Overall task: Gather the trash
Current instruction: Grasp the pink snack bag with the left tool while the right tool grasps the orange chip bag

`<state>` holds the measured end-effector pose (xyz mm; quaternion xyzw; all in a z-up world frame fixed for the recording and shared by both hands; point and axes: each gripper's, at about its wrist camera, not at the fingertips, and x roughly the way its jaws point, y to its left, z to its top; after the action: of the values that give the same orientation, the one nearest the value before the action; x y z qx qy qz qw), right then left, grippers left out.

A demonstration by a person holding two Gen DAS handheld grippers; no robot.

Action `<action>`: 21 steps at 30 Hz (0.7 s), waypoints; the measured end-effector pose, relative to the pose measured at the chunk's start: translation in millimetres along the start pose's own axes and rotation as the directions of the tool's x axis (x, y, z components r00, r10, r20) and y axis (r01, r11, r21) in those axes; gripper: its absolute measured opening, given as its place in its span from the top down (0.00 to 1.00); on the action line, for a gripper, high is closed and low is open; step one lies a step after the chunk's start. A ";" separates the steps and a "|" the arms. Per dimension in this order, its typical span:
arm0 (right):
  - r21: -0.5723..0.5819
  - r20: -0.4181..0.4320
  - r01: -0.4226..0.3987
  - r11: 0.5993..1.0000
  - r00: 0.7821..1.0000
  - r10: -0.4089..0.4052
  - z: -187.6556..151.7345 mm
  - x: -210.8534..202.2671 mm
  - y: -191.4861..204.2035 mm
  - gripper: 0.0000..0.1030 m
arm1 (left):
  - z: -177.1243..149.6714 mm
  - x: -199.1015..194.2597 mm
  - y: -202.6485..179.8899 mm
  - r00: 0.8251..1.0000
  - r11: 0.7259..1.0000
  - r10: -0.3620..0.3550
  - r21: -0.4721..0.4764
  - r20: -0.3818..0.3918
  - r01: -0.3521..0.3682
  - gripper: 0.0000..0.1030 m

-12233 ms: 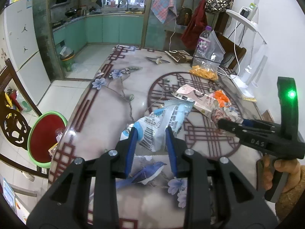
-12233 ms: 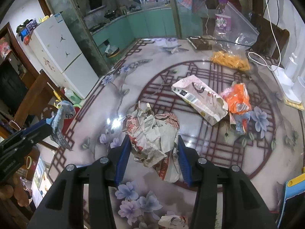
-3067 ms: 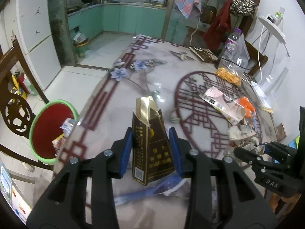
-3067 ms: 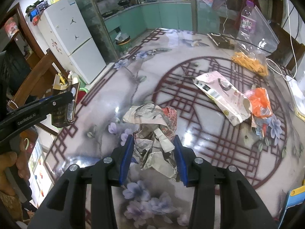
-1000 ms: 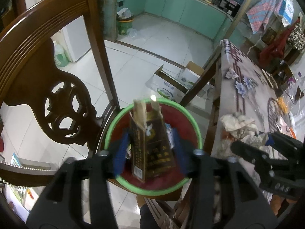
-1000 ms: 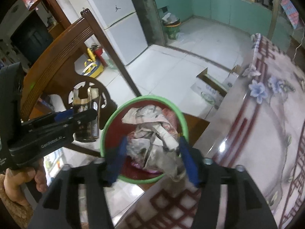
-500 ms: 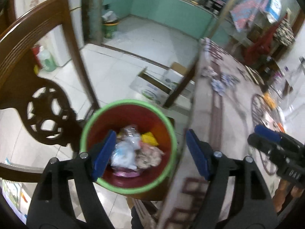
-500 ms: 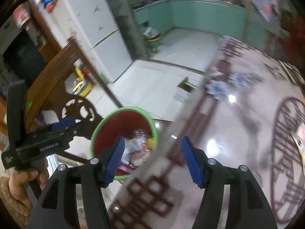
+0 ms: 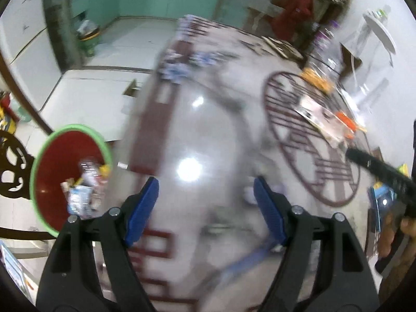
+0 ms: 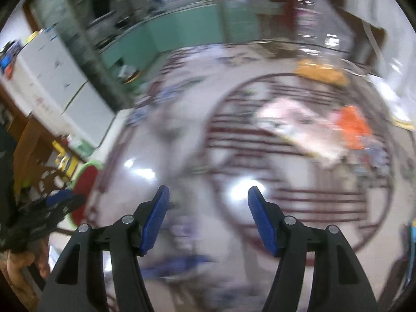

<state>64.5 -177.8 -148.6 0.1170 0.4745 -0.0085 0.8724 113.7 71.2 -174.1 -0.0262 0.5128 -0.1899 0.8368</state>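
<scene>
Both claws, left and right, hang empty, the right's jaws opening, over the tabletop. The pink wrapper, blurred, looks light and crinkly; pinch its near edge.

Left gripper: black plastic arms with triangular cutouts, blue ribbed pads, silver screw heads at the pivots. Right gripper: same build, black frame, blue ribbed pads, silver screws. Brown knit sleeve at frame edge.

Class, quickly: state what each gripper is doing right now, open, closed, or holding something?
Left gripper: open, holding nothing.
Right gripper: fingers opening, nothing between them.
</scene>
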 end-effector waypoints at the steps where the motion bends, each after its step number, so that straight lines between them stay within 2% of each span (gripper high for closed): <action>1: 0.018 0.007 0.016 1.000 1.000 -0.016 2.5 -4.2 -20.3 0.34 | -2.6 2.8 -12.0 1.000 1.000 -0.006 0.004 -0.005 0.006 0.30; 6: 0.112 0.036 0.104 0.988 0.993 -0.109 32.7 -16.3 -118.1 0.33 | -17.9 19.1 -81.6 0.999 0.999 -0.024 0.042 -0.032 0.026 0.29; 9: 0.154 0.032 0.137 0.979 0.989 -0.143 56.8 -5.6 -165.8 0.29 | -20.1 24.6 -111.7 0.999 0.998 -0.033 0.047 -0.043 0.035 0.29; 12: 0.169 -0.042 0.150 0.974 0.989 -0.145 73.3 25.9 -196.5 0.29 | -18.1 29.3 -131.9 0.999 0.998 -0.031 0.044 -0.045 0.033 0.22; 15: 0.168 -0.105 0.166 0.972 0.983 -0.150 77.4 59.1 -218.4 0.29 | -9.7 34.5 -152.9 0.999 0.998 -0.011 0.059 -0.047 0.014 0.21; 16: 0.176 -0.113 0.164 0.971 0.983 -0.145 77.1 65.0 -225.1 0.29 | -6.5 36.5 -157.4 0.999 0.998 -0.005 0.062 -0.046 0.008 0.21; 18: 0.223 -0.143 0.109 0.969 0.987 -0.078 76.8 79.6 -239.0 0.30 | 4.4 44.9 -166.9 0.999 0.999 -0.005 0.050 -0.052 0.008 0.20; 21: 0.256 -0.166 0.010 0.967 0.986 0.033 72.2 92.5 -245.6 0.44 | 24.8 63.1 -181.9 0.997 0.999 -0.030 0.017 -0.068 0.031 0.20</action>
<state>144.1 -423.0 -235.9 0.2317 0.5409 -0.0546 0.8067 107.6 -122.8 -172.5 -0.0199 0.5386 -0.2083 0.8162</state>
